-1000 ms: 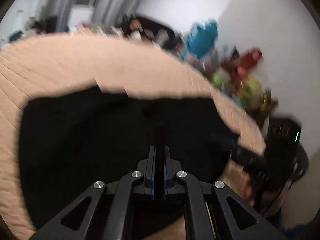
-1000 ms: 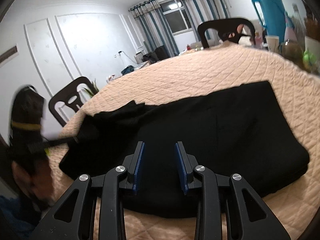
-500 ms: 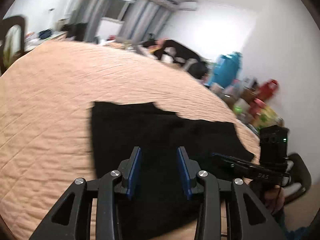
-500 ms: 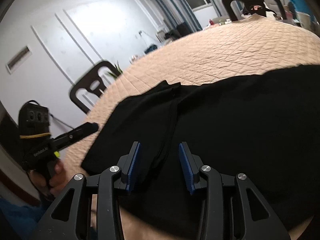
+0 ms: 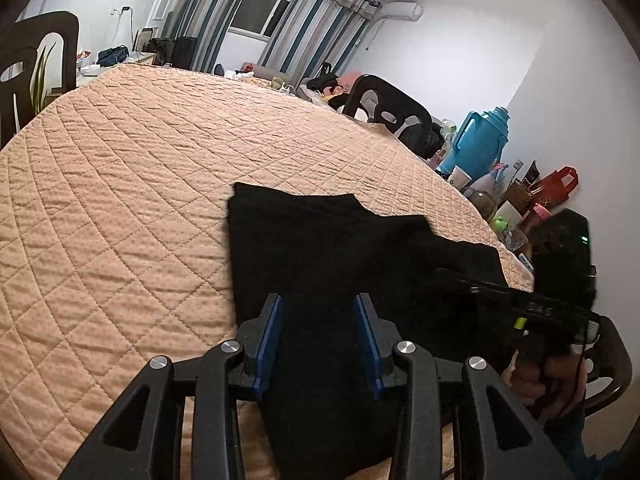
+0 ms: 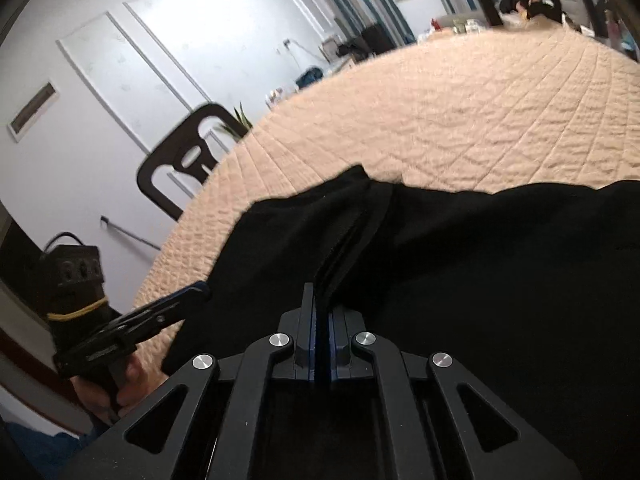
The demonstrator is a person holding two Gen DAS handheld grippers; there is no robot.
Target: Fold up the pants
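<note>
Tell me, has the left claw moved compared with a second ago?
Yes. The left claw has drawn back toward the left edge of the black pants, so more bare quilted cover now shows to its left.

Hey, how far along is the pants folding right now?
Done: the black pants lie flat on the quilted cover, seemingly already folded over once. In hand: the right gripper is closing on a raised fold of fabric, while the left gripper stands open above the cloth. Left: folding that pinched edge across.
</note>
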